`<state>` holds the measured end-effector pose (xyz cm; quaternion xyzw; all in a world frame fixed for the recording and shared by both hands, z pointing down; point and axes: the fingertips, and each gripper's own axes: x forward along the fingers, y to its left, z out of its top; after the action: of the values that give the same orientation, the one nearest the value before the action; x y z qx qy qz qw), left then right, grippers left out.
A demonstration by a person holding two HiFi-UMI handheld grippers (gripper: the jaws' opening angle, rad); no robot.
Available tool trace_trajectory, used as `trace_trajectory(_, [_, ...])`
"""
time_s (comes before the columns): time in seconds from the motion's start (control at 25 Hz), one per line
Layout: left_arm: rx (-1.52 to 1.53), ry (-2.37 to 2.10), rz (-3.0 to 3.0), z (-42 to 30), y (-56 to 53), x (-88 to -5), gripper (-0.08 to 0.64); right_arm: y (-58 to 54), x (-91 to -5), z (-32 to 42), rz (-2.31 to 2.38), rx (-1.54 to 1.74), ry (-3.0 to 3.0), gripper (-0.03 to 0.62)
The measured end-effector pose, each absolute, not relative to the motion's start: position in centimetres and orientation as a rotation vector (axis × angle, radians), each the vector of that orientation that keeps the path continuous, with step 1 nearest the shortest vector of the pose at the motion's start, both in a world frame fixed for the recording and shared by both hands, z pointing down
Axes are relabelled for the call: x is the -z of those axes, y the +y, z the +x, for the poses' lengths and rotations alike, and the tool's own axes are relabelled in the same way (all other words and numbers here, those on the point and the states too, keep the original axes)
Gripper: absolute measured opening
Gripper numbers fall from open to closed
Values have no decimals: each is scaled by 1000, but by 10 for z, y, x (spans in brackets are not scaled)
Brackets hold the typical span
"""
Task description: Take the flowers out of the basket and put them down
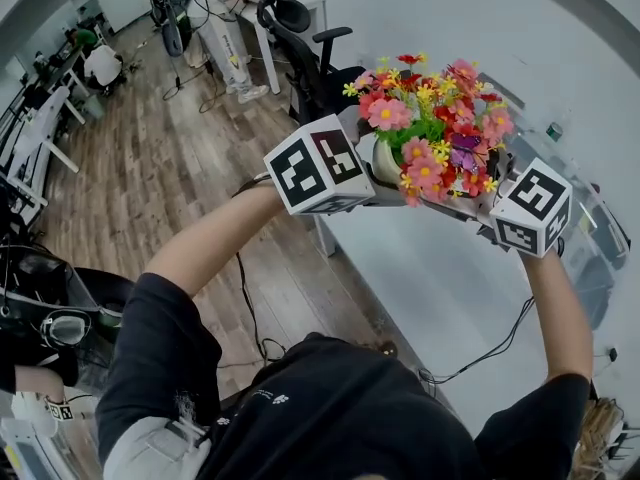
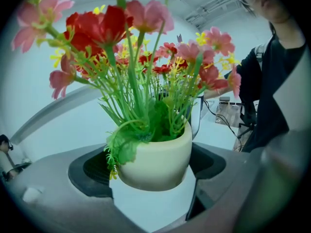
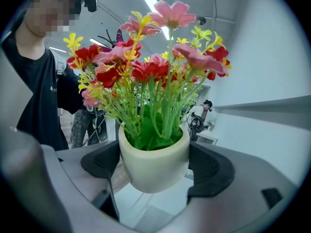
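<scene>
A cream pot of pink, red and yellow artificial flowers is held up in the air over the white table. My left gripper clamps it from the left and my right gripper from the right. In the left gripper view the pot sits tight between both pads of the gripper. The right gripper view shows the same pot squeezed between the dark pads of that gripper. No basket is in view.
A black office chair stands beyond the table's far corner. Wooden floor with cables lies to the left. A black cable runs across the table near my body.
</scene>
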<state>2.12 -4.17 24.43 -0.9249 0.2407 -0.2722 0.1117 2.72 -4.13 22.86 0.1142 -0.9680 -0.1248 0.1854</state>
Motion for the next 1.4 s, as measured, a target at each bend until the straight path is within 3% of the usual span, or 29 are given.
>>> trace_trajectory(1.4, [767, 1150, -2660, -169, 11, -268, 463, 10, -252, -163, -105, 442, -2758, 443])
